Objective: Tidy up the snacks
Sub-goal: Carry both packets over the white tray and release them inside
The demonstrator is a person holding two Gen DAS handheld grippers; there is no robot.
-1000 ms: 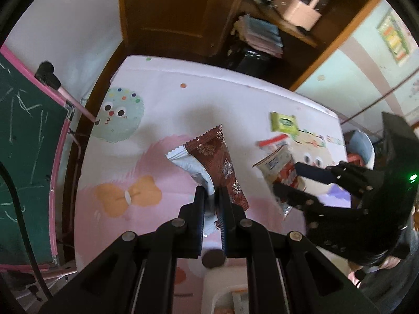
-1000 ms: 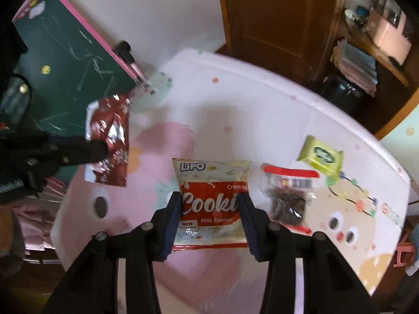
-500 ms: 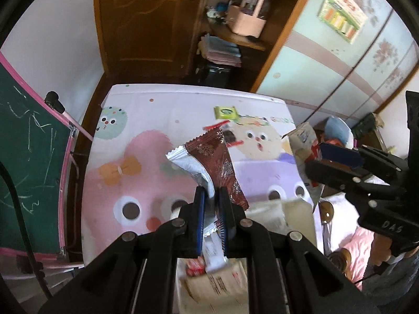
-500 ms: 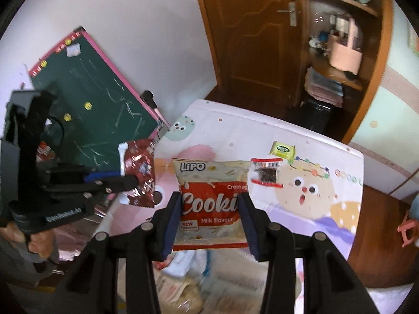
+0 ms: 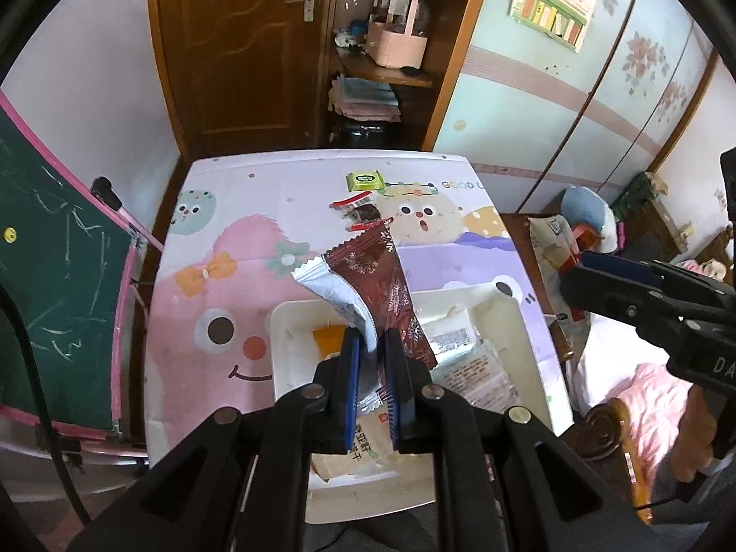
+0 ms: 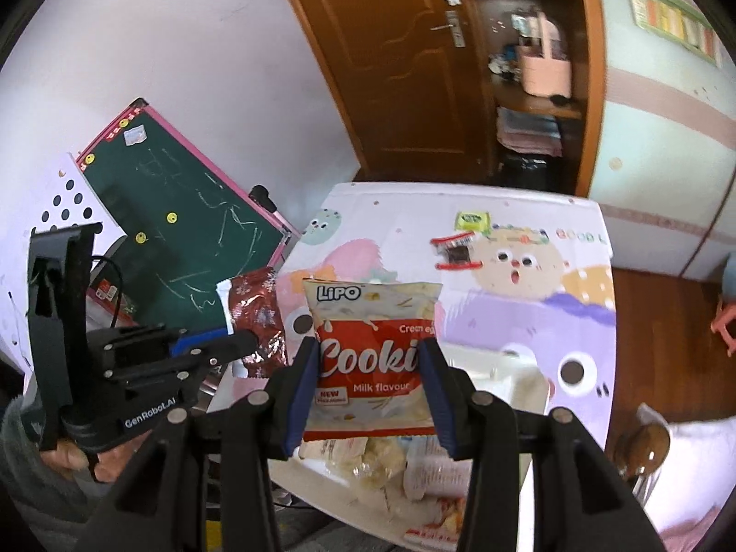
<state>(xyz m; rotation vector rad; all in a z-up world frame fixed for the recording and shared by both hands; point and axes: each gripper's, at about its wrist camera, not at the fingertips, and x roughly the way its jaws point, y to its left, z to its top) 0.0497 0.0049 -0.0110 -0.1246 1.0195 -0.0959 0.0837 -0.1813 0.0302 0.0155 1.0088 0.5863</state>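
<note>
A tray [image 5: 283,359] sits at the near edge of the table [image 5: 221,239], with packets [image 5: 464,368] lying in it. Two small packets [image 5: 363,179] rest at the table's far end. A chalkboard [image 5: 50,285] stands left of it, a door [image 5: 239,46] behind.

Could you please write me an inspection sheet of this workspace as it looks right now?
Surface: table under a cartoon-print cloth.
Job's things: white bin at the near edge holding several packets; dark red snack packet and cookie bag held above it; green packet and red-edged clear packet lie on the far part of the cloth.
Clutter: nothing seen.
Grippers: left gripper shut on the dark red snack packet; right gripper shut on the cookie bag.
Cables: black cable beside the chalkboard.
Surroundings: wooden door, shelf with pink basket, wardrobe.
</note>
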